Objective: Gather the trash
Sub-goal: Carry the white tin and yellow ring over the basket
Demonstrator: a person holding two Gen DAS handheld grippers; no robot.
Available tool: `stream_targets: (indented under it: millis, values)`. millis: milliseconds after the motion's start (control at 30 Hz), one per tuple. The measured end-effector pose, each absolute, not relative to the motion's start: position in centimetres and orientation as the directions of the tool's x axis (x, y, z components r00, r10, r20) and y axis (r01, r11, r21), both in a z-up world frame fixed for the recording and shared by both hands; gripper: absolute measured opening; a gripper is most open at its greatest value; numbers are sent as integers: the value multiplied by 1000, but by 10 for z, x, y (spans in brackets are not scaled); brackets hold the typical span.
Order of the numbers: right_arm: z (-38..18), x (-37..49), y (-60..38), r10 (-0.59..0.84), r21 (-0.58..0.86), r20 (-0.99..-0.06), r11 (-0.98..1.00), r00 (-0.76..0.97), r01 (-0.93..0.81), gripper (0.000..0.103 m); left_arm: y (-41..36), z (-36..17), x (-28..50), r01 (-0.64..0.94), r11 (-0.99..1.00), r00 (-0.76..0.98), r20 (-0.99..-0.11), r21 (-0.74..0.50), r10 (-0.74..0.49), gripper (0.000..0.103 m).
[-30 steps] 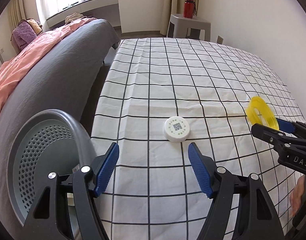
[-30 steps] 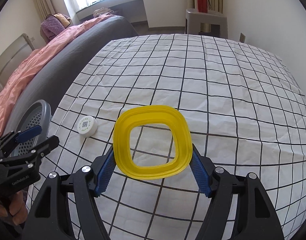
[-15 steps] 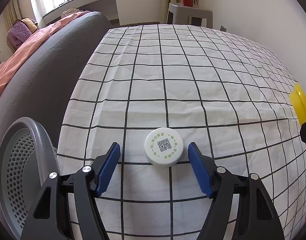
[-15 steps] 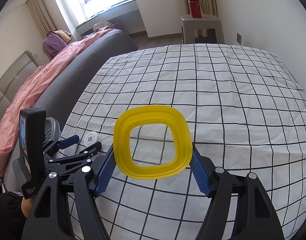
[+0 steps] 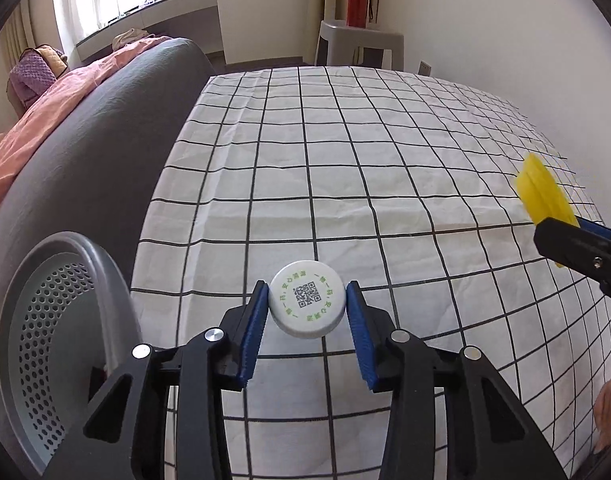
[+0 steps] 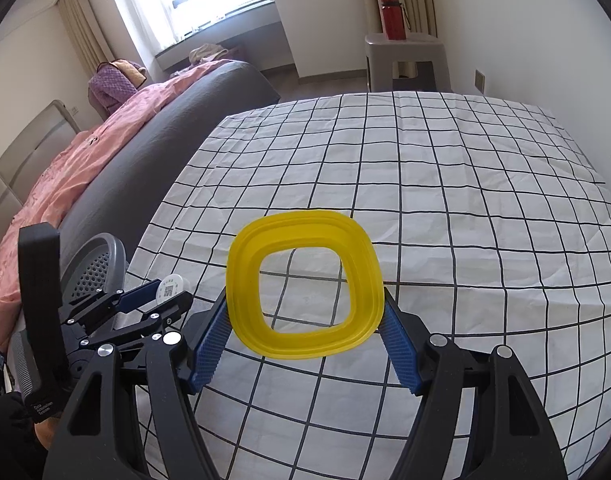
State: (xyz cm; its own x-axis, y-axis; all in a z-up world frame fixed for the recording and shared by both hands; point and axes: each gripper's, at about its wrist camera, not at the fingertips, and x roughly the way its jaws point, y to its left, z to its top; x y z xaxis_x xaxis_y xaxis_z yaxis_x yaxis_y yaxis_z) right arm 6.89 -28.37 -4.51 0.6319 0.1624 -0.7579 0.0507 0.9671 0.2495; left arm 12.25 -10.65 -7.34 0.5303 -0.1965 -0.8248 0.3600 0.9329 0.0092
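Note:
A white round cap [image 5: 306, 305] with a printed code lies on the checked cloth [image 5: 345, 160] near its left edge. My left gripper [image 5: 306, 294] is closing on it, and both blue pads touch the cap's sides. In the right wrist view the same cap [image 6: 172, 285] shows between the left gripper's [image 6: 161, 300] fingers. My right gripper [image 6: 305, 298] is shut on a yellow square plastic ring [image 6: 305, 226], held upright above the cloth. The ring [image 5: 543, 196] shows edge-on at the right of the left wrist view.
A grey perforated bin [image 5: 101, 264] stands just left of the cloth's edge, beside my left gripper. Beyond it runs a dark grey bed end [image 5: 105, 120] with a pink blanket [image 5: 33, 128]. A grey stool [image 6: 405, 52] with a red bottle [image 6: 391, 16] stands by the far wall.
My left gripper moved forward over the cloth to the white cap and its jaws narrowed from wide open until they touch it. The right gripper kept the yellow ring nearly still.

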Motion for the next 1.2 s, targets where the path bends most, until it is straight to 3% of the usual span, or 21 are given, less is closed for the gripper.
stream_targets:
  millis: [633,1200]
  values:
    - [-26,74,-133,288,247,-737,957,611,-154,68,66,-14,102,142,987,660,-750,75,-39,39]
    - [-37,92,-32,335,212,-758,938,559,-275,69,149,-38,98,3,1000,638,-770,29,21,39]
